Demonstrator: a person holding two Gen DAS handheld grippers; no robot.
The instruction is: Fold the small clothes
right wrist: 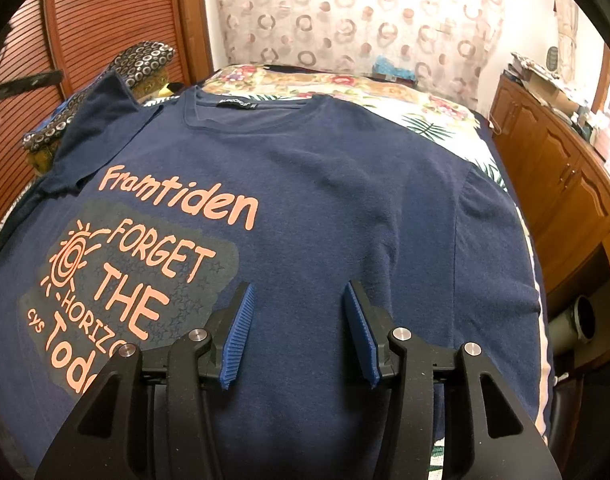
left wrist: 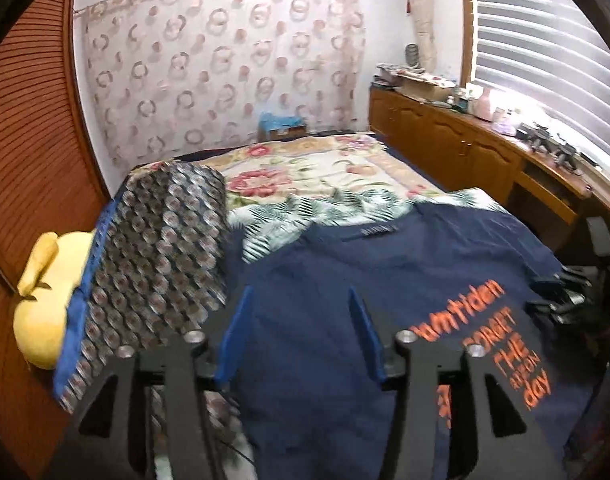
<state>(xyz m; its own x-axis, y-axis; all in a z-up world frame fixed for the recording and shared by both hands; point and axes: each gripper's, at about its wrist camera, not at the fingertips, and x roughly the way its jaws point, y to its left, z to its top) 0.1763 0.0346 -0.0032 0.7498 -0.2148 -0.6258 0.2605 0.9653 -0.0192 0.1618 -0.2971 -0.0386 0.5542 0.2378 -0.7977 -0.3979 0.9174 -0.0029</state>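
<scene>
Navy T-shirt (right wrist: pixel 325 184): short-sleeved, round neck with a small label inside the collar; orange lettering "Framtiden", "FORGET THE HORIZON" and a sun drawing on a grey patch; lies face up and spread flat on the bed, collar toward the far wall, one sleeve (right wrist: pixel 93 120) turned up at the left.

Bed cover (left wrist: pixel 305 172): floral and palm-leaf prints; a dark patterned cushion (left wrist: pixel 161 248) and a yellow plush toy (left wrist: pixel 45 296) at its left edge.

Room: reddish slatted door, ring-patterned curtain, wooden cabinet (left wrist: pixel 457 144) under a blinded window.

Left gripper (left wrist: pixel 299 320): blue pads apart, nothing between them, above the shirt; right gripper (right wrist: pixel 297 320): likewise parted and empty.
</scene>
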